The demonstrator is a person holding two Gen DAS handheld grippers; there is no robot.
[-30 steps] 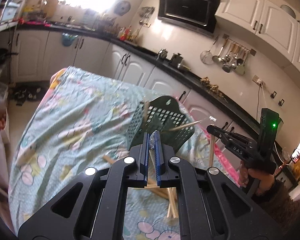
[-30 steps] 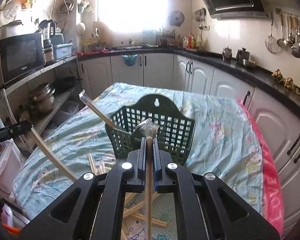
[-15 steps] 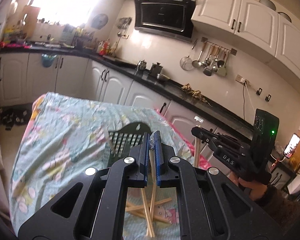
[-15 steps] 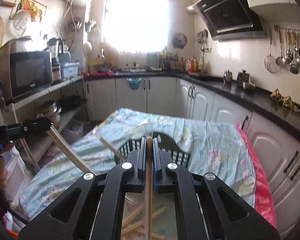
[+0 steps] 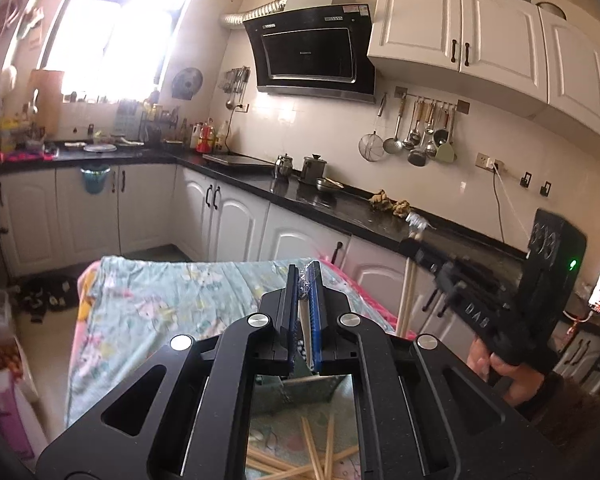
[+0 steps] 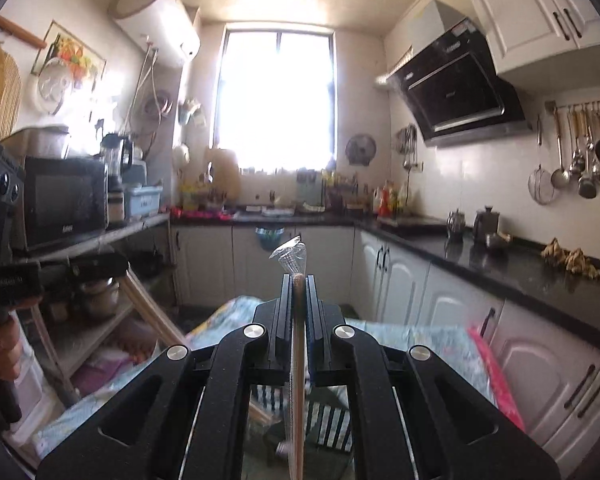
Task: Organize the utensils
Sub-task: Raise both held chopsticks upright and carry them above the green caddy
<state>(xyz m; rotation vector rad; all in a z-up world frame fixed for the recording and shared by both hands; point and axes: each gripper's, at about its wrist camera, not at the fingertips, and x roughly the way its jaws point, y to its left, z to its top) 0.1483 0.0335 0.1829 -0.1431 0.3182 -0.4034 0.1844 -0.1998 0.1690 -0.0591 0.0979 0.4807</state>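
White kitchen, floral tablecloth (image 5: 148,312). The left gripper (image 5: 305,292) and the right gripper (image 6: 299,296), lettered "DAS", each pinch a wrapped chopstick (image 6: 296,360).

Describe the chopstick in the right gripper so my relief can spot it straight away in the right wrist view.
Start at the bright window, then drop to the right gripper at bottom centre. The wrapped chopstick is the thin wooden stick clamped between its black fingers, pointing up. Unlike the second chopstick slanting at left, it carries a crinkled clear plastic wrapper at its tip.
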